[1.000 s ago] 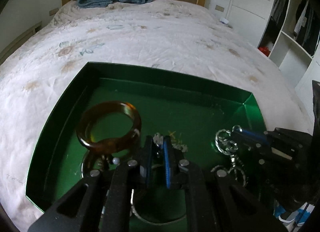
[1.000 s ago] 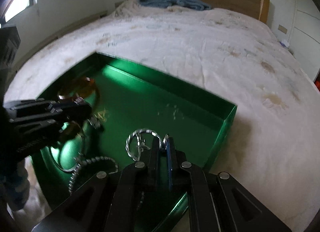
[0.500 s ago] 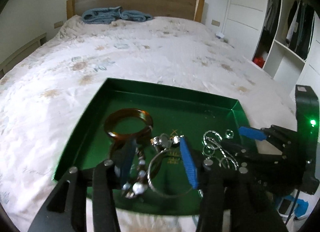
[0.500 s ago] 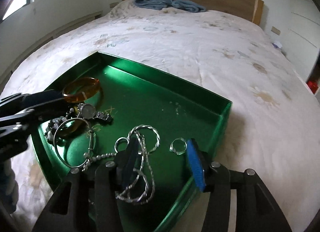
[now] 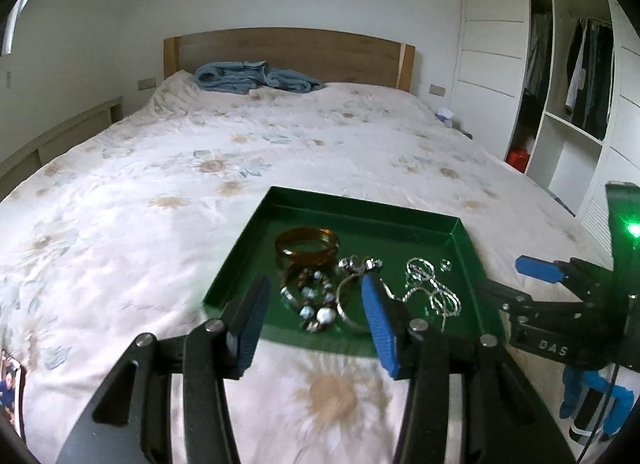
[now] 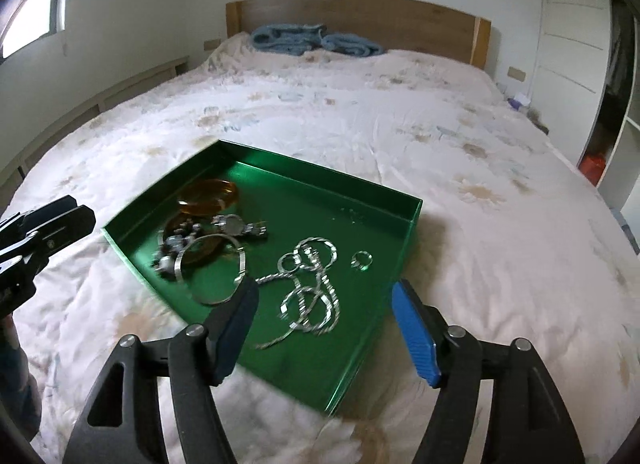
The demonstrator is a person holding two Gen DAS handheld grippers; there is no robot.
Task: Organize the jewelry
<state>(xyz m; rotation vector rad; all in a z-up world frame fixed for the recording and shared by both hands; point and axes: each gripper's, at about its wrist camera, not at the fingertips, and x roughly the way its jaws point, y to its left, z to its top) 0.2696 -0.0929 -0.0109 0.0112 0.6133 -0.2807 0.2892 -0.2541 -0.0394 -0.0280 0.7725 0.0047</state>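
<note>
A green tray lies on the bed. In it lie an amber bangle, a beaded bracelet, a watch, a silver bangle, a silver chain and a small ring. My left gripper is open and empty, above the tray's near edge. My right gripper is open and empty, above the tray's near corner.
The bed has a pale floral cover. A blue towel lies by the wooden headboard. An open wardrobe stands on the right. The right gripper shows in the left wrist view, the left gripper in the right wrist view.
Both grippers have opened, let go of the jewellery and pulled back and up from the tray. The pieces now lie loose in the tray.
</note>
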